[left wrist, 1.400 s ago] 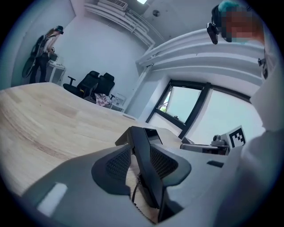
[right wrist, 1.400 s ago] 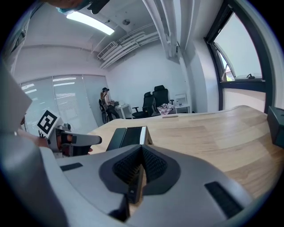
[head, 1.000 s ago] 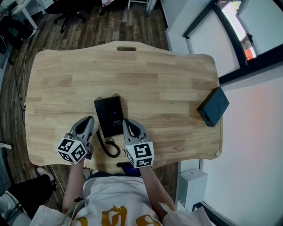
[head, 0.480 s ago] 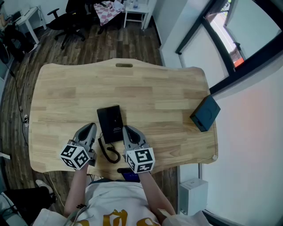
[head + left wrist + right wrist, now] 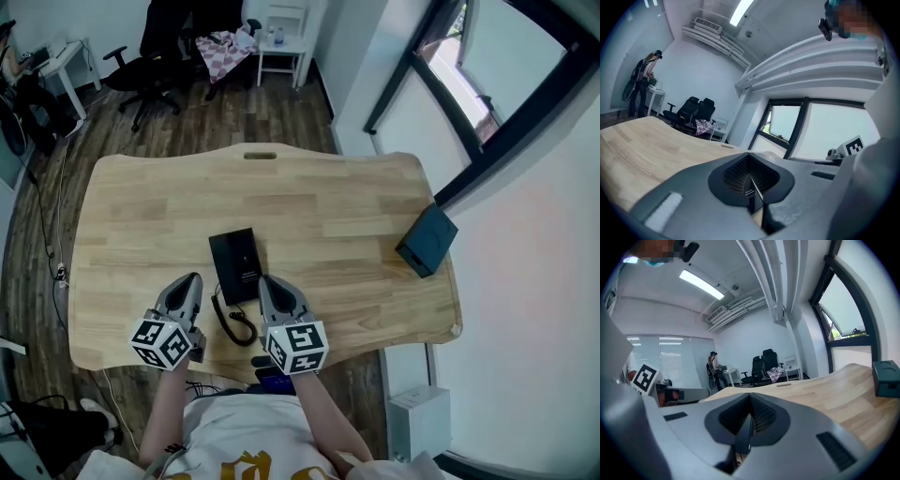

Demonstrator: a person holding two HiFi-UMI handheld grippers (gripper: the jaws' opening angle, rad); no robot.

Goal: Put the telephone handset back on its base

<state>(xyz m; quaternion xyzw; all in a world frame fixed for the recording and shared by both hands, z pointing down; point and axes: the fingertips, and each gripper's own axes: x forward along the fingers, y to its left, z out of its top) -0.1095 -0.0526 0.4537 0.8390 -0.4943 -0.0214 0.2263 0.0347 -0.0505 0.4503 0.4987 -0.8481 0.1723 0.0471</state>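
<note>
A black telephone (image 5: 235, 265) lies flat on the wooden table (image 5: 328, 197), near its front edge. Its coiled cord (image 5: 232, 322) curls toward me between the two grippers. I cannot make out the handset apart from the base from here. My left gripper (image 5: 190, 280) rests just left of the phone, shut with nothing in it. My right gripper (image 5: 267, 281) sits just right of the phone, also shut and empty. In the left gripper view the gripper (image 5: 752, 187) shows jaws pressed together; in the right gripper view the gripper (image 5: 746, 430) shows the same.
A black box (image 5: 427, 240) stands at the table's right edge, also seen as a box (image 5: 886, 371) in the right gripper view. Office chairs (image 5: 159, 47) and a small white table (image 5: 281, 37) stand beyond the table. A person (image 5: 647, 70) stands far off. A window wall (image 5: 487, 94) runs along the right.
The head view has tilted up, so the table sits lower in the picture and more of the room shows. Both grippers stay shut beside the phone.
</note>
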